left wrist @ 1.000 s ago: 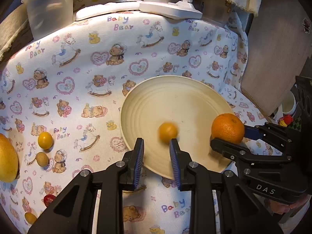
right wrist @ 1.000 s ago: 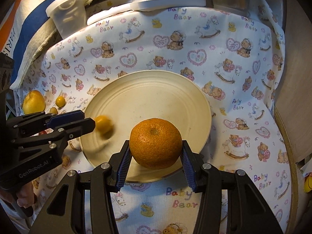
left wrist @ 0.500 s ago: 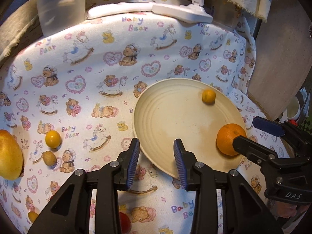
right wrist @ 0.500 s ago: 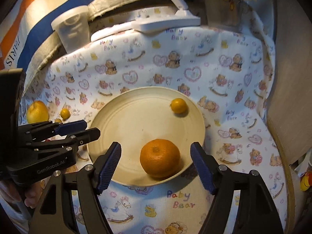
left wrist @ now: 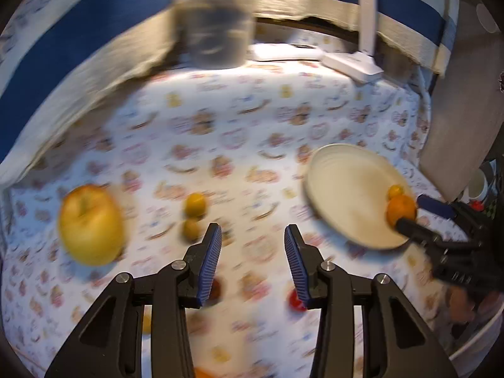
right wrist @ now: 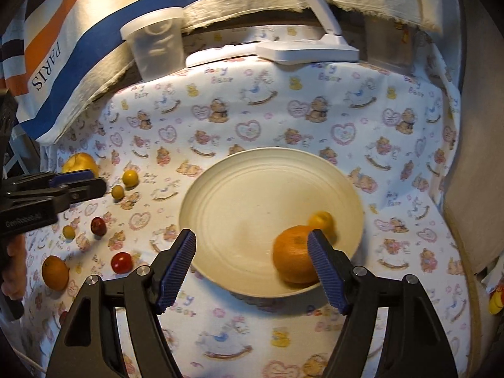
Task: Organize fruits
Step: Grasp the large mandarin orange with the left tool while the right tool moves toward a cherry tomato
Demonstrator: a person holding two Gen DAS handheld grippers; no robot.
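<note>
right tool [right wrist: 252, 267] is wide open w/ nothing in it, just over the near rim of the cream plate [right wrist: 252, 186]. big orange [right wrist: 293, 258] sits on the plate by the tool's right finger, small yellow fruit [right wrist: 321, 220] touching it behind. left tool [left wrist: 252, 252] has just been opening, nothing between its fingers, over the bear cloth [left wrist: 239, 132]. yellow apple [left wrist: 91, 223] & two small yellow fruits [left wrist: 195, 204] lie on the cloth, well apart from the plate. red fruits [right wrist: 121, 261] lie nearer the front.
</note>
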